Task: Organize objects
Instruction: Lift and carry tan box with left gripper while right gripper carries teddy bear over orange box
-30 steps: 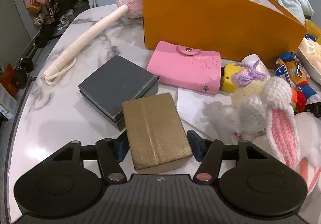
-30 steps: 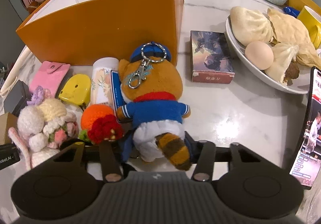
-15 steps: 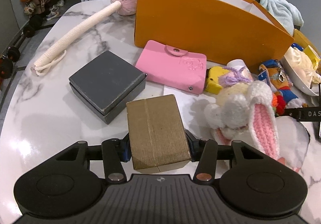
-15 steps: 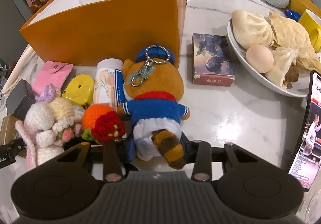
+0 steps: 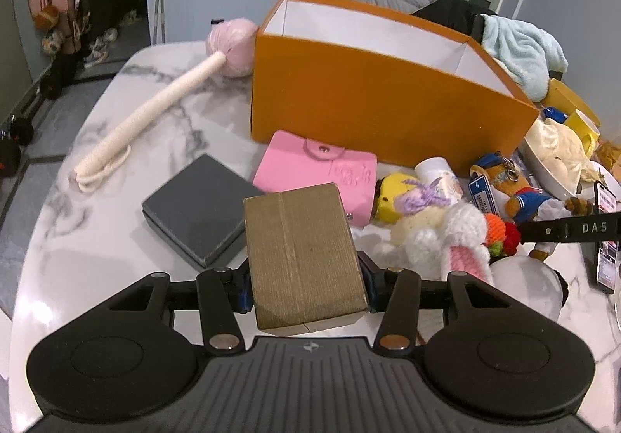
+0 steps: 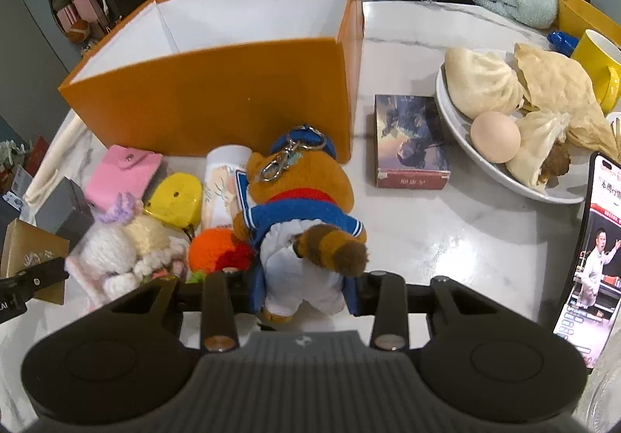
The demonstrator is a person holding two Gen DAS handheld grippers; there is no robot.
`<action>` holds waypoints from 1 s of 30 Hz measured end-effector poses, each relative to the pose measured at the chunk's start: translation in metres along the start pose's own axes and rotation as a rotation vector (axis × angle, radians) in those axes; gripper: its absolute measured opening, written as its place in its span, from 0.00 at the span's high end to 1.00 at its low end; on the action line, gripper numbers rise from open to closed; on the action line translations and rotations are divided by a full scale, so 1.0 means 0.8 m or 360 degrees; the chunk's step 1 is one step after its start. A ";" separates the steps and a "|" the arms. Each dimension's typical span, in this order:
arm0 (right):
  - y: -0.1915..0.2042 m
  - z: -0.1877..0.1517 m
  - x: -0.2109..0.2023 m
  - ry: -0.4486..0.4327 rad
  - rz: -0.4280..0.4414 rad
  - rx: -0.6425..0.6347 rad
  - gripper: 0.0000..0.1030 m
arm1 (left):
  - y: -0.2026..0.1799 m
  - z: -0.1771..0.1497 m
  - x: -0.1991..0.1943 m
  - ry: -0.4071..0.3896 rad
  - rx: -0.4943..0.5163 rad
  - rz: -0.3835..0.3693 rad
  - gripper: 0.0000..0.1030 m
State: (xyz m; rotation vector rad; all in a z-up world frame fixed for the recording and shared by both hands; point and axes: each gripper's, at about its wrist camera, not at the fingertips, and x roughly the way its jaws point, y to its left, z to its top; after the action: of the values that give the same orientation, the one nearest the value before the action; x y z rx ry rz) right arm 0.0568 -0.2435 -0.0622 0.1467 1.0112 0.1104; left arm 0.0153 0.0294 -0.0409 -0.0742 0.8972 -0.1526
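My left gripper (image 5: pixel 304 287) is shut on a gold-brown box (image 5: pixel 300 250) and holds it above the marble table. My right gripper (image 6: pixel 304 291) is shut on a brown plush raccoon in a blue sailor suit (image 6: pixel 300 212), lifted off the table. An open orange box with white inside (image 5: pixel 380 103) stands behind both; it also shows in the right wrist view (image 6: pixel 233 91). A grey box (image 5: pixel 198 208) and a pink card wallet (image 5: pixel 318 169) lie below the gold box. A crocheted white bunny (image 5: pixel 446 235) lies between the grippers.
A pink-headed rope mallet (image 5: pixel 167 99) lies far left. A yellow case (image 6: pixel 174 200), a white tube (image 6: pixel 223 180) and an orange crochet ball (image 6: pixel 217 250) lie by the raccoon. A card box (image 6: pixel 409 142), a plate's rim (image 6: pixel 458 146) with buns and a phone (image 6: pixel 594 258) are right.
My left gripper closed on the gold box and raised it. My right gripper closed on the raccoon and lifted it. Both views rose, showing more of the orange box's inside.
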 end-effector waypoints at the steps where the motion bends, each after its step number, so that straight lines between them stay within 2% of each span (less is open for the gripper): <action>1: -0.001 0.001 -0.002 -0.0007 0.0009 0.0011 0.61 | -0.002 0.001 -0.001 -0.0010 0.0017 0.0001 0.45; 7: -0.007 0.006 -0.020 -0.0044 0.0064 0.0070 0.61 | -0.019 0.007 -0.017 -0.0089 0.0120 -0.0028 0.45; 14: -0.007 0.009 -0.039 -0.0078 0.0098 0.0083 0.61 | -0.022 0.012 -0.031 -0.0147 0.0147 -0.0071 0.45; 21: -0.004 0.017 -0.079 -0.0164 0.0254 0.0142 0.61 | -0.024 0.019 -0.041 -0.0179 0.0181 -0.0120 0.45; 25: 0.000 0.028 -0.101 -0.0233 0.0328 0.0153 0.61 | -0.025 0.034 -0.048 -0.0174 0.0097 -0.0242 0.45; 30: 0.004 0.048 -0.122 -0.0311 0.0368 0.0143 0.61 | -0.043 0.061 -0.048 -0.0178 0.0161 -0.0309 0.45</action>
State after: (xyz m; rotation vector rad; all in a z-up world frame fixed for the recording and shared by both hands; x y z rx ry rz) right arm 0.0378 -0.2587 0.0397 0.3503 0.8016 0.2564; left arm 0.0265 0.0016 0.0236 -0.0751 0.7688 -0.3711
